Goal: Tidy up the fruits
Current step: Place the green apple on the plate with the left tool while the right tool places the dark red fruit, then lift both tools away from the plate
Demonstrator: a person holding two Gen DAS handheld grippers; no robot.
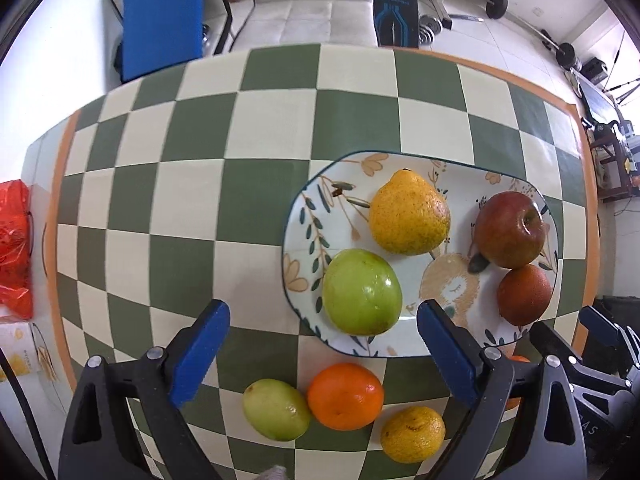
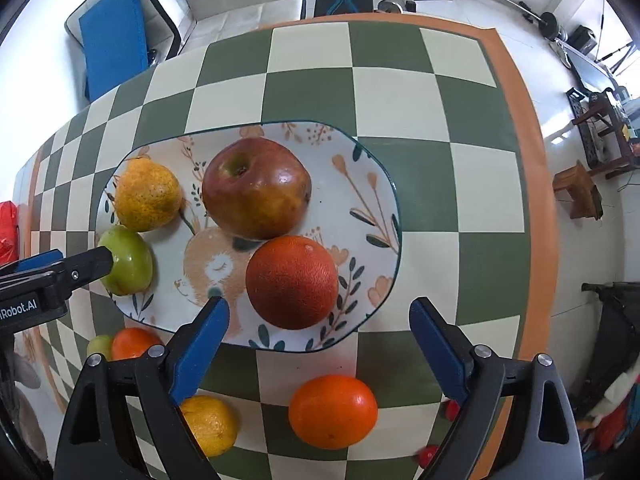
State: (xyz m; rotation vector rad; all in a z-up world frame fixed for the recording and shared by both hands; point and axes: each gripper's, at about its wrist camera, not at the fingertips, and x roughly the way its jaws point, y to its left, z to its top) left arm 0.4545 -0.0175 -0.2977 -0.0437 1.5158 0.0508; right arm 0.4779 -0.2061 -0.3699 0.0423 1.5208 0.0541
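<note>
A flowered plate (image 1: 308, 208) (image 2: 360, 184) holds a yellow pear (image 1: 408, 214) (image 2: 147, 196), a green apple (image 1: 362, 292) (image 2: 130, 260), a red apple (image 1: 509, 229) (image 2: 256, 188) and a dark red orange (image 1: 524, 295) (image 2: 292, 282). On the cloth in front of it lie a small green fruit (image 1: 276, 410), an orange (image 1: 345, 396), a yellow citrus (image 1: 412, 434) (image 2: 212, 424) and another orange (image 2: 333, 411). My left gripper (image 1: 324, 356) is open and empty above the green apple's near side. My right gripper (image 2: 320, 348) is open and empty over the plate's near rim.
The table wears a green and cream checked cloth (image 1: 192, 184) with an orange border. A red bag (image 1: 14, 248) sits at the left edge. Small red items (image 2: 450, 410) lie near the right edge. A white chair (image 1: 304, 12) and gym gear stand beyond.
</note>
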